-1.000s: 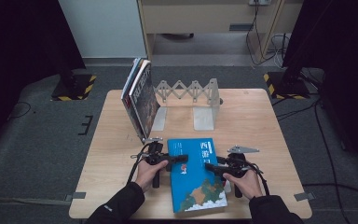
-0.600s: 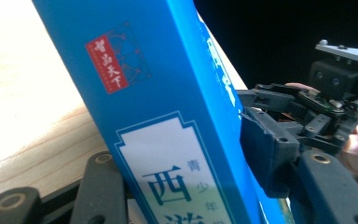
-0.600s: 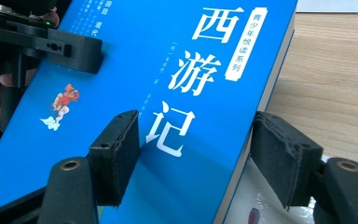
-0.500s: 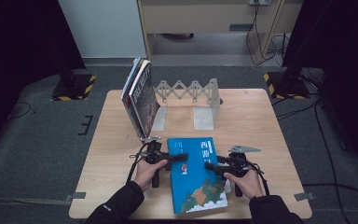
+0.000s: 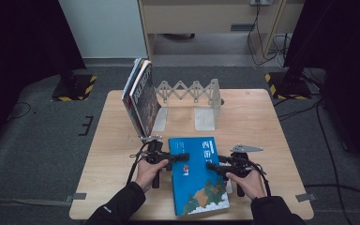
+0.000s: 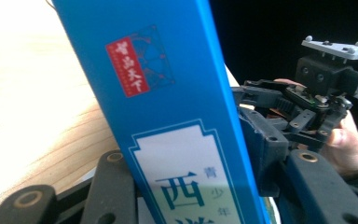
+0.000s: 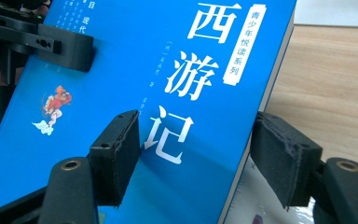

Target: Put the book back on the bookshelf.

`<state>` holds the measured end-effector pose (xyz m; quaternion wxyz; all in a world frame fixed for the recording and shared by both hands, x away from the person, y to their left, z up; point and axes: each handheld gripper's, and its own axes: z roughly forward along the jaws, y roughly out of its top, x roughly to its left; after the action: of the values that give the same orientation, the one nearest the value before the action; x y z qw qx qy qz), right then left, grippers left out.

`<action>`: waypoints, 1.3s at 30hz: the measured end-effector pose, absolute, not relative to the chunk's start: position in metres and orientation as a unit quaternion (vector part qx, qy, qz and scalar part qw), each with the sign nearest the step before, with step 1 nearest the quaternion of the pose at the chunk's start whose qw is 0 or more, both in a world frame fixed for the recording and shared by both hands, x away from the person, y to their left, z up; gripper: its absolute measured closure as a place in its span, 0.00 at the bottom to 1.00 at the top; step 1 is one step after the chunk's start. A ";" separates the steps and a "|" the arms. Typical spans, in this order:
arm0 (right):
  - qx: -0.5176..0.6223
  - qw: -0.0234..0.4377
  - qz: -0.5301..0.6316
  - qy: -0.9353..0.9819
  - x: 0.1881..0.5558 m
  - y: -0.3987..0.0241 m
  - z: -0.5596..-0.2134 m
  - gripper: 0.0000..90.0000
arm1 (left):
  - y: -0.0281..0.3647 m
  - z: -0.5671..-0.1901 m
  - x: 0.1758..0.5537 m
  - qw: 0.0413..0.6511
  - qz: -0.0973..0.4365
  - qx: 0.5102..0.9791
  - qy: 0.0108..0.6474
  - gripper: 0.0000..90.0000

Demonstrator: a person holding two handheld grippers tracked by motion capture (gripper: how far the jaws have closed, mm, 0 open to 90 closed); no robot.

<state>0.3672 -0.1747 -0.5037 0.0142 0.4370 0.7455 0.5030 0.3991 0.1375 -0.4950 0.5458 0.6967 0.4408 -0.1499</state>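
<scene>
Now the blue book [image 5: 196,174] lies near the front edge of the table [image 5: 258,117], between the person's two hands. The left hand-held gripper [image 5: 180,157] reaches over the book's left side; in the left gripper view its two black jaws stand on both sides of the blue spine. They have just been closing with the book between them, but I cannot tell if the pads already press on it. The right hand-held gripper [image 5: 214,167] meets the right side of the book. In the right gripper view one pad [image 7: 119,151] lies on the blue cover and the other pad is just at the page edge, so it seems to grasp the book there. Farther back, two books [image 5: 140,96] lean tilted against a grey folding book stand [image 5: 201,101].
</scene>
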 end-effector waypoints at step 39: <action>0.406 0.036 0.550 0.729 0.365 -0.177 -0.497 0.39 | 0.132 -0.467 0.394 0.541 -0.152 0.708 0.428 0.67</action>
<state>0.3648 -0.1765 -0.4966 0.0362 0.4064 0.7291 0.5496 0.3943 0.1323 -0.4670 0.5410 0.7077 0.4283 -0.1517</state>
